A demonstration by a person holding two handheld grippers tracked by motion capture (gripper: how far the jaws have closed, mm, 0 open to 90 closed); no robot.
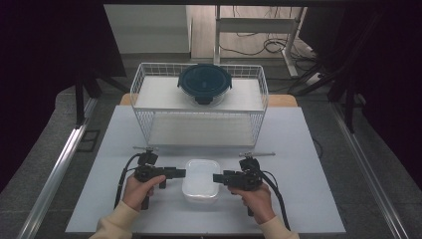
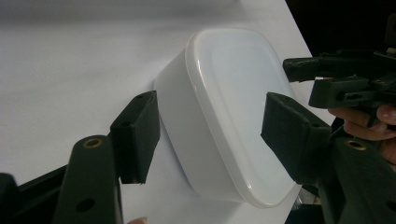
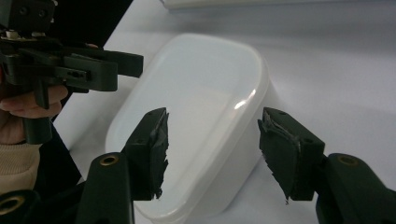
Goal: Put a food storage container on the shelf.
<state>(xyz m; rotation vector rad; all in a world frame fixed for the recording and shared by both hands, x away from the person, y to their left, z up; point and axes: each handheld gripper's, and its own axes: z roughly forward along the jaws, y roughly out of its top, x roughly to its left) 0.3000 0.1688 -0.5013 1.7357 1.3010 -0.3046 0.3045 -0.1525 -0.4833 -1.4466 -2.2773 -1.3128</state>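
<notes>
Nearest the high camera, my two forearms in pale sleeves came in from the bottom edge over the wide white bench (image 1: 298, 149). Beyond them stood the white wire basket (image 1: 144, 99) at the far side of the bench, with a round dark-blue lidded container (image 1: 204, 82) resting on its upper level. I saw the white rounded-rectangular plastic box with its lid on (image 1: 201, 180) lying flat on the bench near the front edge, directly between my hands. I had the left tool (image 1: 179, 173) level, pointing at the box's left side, and the right tool (image 1: 219, 178) level, pointing at its right side. In the left gripper view, the left tool's (image 2: 210, 135) black jaws stood spread on either side of the box's end, not pressing on it that I could see. In the right gripper view, the right tool's (image 3: 212, 154) worn jaws were likewise spread, straddling the box's other end without clamping it.
</notes>
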